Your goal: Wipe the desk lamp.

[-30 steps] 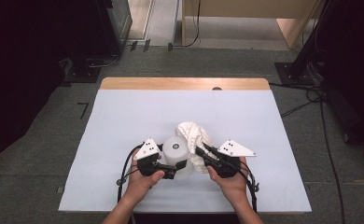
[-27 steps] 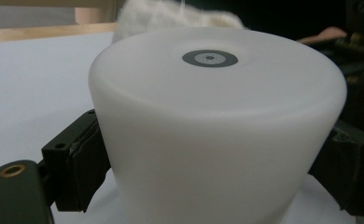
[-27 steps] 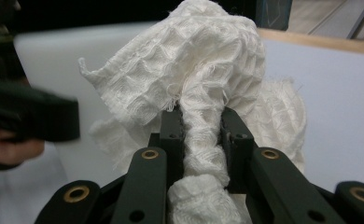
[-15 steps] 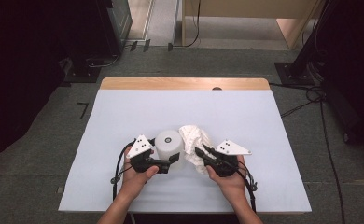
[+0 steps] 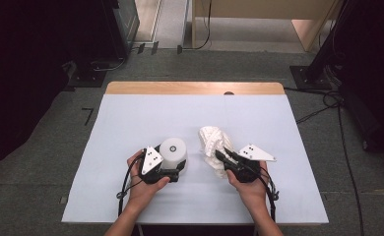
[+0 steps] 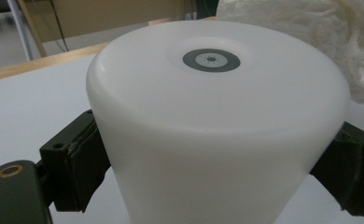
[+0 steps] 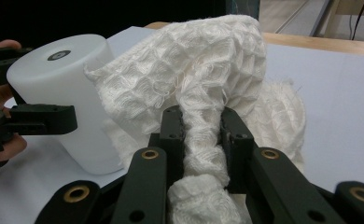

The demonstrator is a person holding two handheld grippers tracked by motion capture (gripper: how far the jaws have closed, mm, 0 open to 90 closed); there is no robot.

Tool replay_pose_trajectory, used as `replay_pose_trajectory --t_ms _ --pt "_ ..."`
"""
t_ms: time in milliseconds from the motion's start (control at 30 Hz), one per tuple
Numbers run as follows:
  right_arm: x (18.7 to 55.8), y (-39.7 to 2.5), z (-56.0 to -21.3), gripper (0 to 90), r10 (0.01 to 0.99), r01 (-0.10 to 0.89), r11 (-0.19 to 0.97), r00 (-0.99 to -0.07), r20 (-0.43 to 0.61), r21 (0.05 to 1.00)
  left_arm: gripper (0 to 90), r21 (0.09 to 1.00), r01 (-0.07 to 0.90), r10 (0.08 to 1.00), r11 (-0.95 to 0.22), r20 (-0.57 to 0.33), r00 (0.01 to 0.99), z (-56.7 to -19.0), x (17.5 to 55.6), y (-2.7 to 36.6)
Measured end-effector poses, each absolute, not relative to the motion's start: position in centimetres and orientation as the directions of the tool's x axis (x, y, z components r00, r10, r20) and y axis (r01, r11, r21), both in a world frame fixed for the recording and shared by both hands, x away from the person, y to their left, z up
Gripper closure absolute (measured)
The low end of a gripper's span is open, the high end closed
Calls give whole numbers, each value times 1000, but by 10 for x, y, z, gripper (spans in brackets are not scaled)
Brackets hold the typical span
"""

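Observation:
A white plastic cup [image 5: 173,151] stands upside down on the white table cover [image 5: 131,123], a grey ring on its upturned base [image 6: 211,60]. My left gripper [image 5: 175,166] is shut on the cup, one black pad [image 6: 80,158] on each side of its wall. To its right lies a crumpled white waffle-weave cloth [image 5: 213,143]. My right gripper [image 5: 219,155] is shut on a bunched fold of the cloth [image 7: 201,135]. In the right gripper view the cup [image 7: 63,88] stands just left of the cloth, with the left gripper [image 7: 35,119] on it.
A strip of bare wood [image 5: 195,88] runs along the table's far edge. Grey floor surrounds the table, with cables [image 5: 323,105] at the right and dark equipment [image 5: 116,24] at the back left.
The cup, pressed against the cloth a second ago, has moved a little left in my left gripper and now stands apart from it. My right gripper and the cloth shifted slightly right.

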State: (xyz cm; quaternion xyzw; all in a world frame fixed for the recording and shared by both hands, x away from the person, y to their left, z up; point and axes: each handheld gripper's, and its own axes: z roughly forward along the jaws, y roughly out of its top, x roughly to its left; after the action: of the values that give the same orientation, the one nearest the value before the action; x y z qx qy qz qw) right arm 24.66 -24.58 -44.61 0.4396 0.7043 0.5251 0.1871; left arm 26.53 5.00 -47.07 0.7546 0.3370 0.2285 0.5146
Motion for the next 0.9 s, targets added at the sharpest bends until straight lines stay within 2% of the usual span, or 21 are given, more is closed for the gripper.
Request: replay_pose_trajectory --t_ms 233,367,433,633,833,900 --pt "247 -248 -446 746 817 420 59 -542 198 906 15 914 351 835 -202 -27 550 -475 255 35" --pt "246 -246 -446 746 815 419 61 -545 198 906 17 896 394 881 -205 -6 472 -477 256 23" --pt "247 -245 -447 746 815 417 66 -547 192 907 48 892 409 891 -195 -14 455 -477 258 23" --pt "247 -243 -449 746 812 423 67 -549 197 904 79 898 399 884 -183 -27 467 -477 260 29" --pt "242 -244 -438 746 797 393 41 -567 207 919 81 893 403 746 -200 -128 653 -472 270 43" --pt "239 -245 -428 746 792 367 26 -575 205 930 81 892 406 725 -199 -145 674 -471 270 43"
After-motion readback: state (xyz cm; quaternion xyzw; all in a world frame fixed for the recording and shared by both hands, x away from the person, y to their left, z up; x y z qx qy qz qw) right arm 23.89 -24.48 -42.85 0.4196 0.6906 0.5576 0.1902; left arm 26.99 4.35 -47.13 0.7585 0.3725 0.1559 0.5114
